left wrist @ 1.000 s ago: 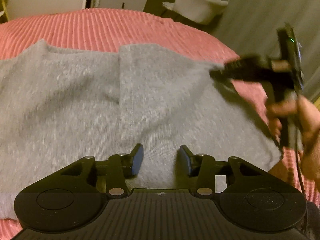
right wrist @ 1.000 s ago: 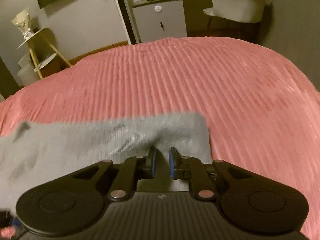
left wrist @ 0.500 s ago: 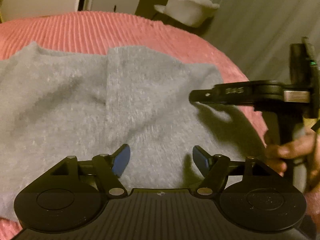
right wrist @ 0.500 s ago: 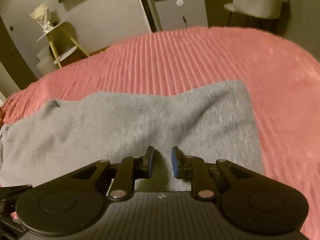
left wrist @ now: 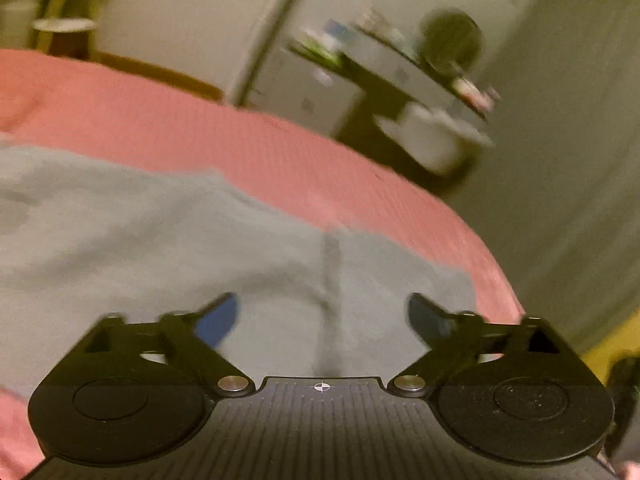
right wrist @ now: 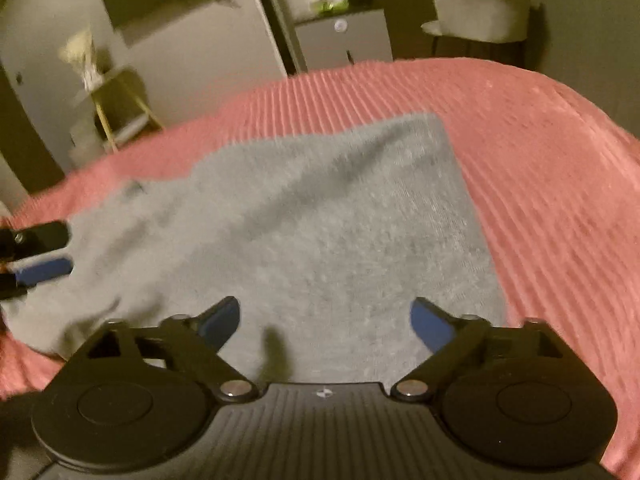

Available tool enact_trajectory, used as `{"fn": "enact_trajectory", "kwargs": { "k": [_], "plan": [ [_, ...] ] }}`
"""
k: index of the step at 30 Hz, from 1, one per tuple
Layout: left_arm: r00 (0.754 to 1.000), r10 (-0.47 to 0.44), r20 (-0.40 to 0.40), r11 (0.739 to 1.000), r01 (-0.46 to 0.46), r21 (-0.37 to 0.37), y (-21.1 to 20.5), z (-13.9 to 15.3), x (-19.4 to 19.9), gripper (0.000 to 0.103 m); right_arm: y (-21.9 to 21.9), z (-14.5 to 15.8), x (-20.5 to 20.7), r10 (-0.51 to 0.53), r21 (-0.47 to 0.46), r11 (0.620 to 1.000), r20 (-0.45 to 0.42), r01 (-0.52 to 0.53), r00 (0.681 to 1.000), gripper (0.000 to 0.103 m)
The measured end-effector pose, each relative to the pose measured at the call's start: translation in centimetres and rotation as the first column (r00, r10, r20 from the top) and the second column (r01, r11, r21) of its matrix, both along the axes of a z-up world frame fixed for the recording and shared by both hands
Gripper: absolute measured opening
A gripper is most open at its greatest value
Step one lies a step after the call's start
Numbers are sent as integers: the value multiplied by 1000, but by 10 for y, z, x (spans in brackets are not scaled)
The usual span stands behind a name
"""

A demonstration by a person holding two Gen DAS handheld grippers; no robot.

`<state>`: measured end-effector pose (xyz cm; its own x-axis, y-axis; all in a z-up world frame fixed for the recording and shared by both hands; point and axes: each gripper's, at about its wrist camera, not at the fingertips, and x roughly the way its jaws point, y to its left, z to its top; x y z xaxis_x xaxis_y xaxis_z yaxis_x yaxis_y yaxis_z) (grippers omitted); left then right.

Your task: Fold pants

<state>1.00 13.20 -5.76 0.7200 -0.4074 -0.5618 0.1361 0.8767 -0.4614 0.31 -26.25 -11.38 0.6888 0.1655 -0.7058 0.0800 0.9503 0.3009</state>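
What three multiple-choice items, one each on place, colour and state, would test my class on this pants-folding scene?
1. The grey pants lie on: A a pink bedspread; B a wooden floor; C a chair.
2. The pads on the right gripper are: A red; B blue; C white.
3. The left gripper is: A clamped on cloth; B open, holding nothing; C out of sight.

Answers: 1 A, pink ribbed cover surrounds the pants. 2 B, both pads show blue. 3 B, its jaws are opening, apart above the fabric.
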Motion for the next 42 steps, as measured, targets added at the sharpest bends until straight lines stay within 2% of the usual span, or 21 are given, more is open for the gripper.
{"fn": "enact_trajectory", "kwargs": {
  "k": [4, 6, 7, 11, 14, 16, 17, 20, 25, 31, 33, 34, 35, 39, 42],
  "plan": [
    [989, 147, -1, 989, -147, -2, 76, 1, -14, 98, -6, -8, -14, -63, 93, 994, -7, 63, 998, 95],
    [977, 210, -26, 976, -211, -55, 114, -9, -21, 98, -8, -15, -15, -86, 126, 988, -22, 88, 996, 95],
    [966, 253, -51, 961, -257, -99, 134, -17, -26, 98, -7, -20, -12, -93, 130, 987, -28, 96, 995, 95],
    [914, 339, -222, 868, -395, -302, 201, -54, -32, 98, 2, -23, -9, -82, 109, 990, -34, 85, 996, 99],
    [913, 336, -230, 779, -407, -476, 233, -75, -32, 96, 5, -30, -3, -77, 91, 992, -52, 81, 996, 100],
    [908, 335, -252, 719, -419, -554, 250, -85, -28, 92, 6, -31, -2, -70, 72, 995, -61, 74, 996, 100],
    [904, 330, -271, 704, -427, -568, 255, -90, -27, 89, 7, -31, -1, -67, 64, 995, -62, 71, 996, 100],
    [904, 315, -289, 691, -427, -584, 265, -97, -26, 83, 10, -32, 0, -59, 43, 997, -65, 62, 996, 100],
    [913, 305, -269, 711, -407, -573, 271, -93, -33, 83, 12, -34, 4, -63, 33, 997, -71, 66, 995, 100],
    [901, 330, -281, 665, -433, -608, 283, -101, -44, 84, 11, -35, 5, -60, 28, 998, -69, 62, 996, 100],
    [891, 351, -288, 669, -454, -589, 285, -100, -46, 91, 11, -35, 5, -60, 29, 998, -69, 62, 996, 100],
    [871, 385, -305, 675, -491, -550, 287, -100, -48, 95, 11, -35, 5, -59, 28, 998, -68, 61, 996, 100],
    [858, 411, -307, 675, -513, -530, 288, -100, -50, 95, 11, -35, 5, -58, 28, 998, -68, 60, 996, 100],
    [857, 404, -321, 663, -516, -543, 286, -105, -41, 95, 11, -36, 6, -56, 27, 998, -68, 58, 996, 100],
    [861, 401, -312, 684, -508, -524, 284, -106, -29, 95, 11, -35, 6, -55, 27, 998, -68, 57, 996, 100]
  ]
}}
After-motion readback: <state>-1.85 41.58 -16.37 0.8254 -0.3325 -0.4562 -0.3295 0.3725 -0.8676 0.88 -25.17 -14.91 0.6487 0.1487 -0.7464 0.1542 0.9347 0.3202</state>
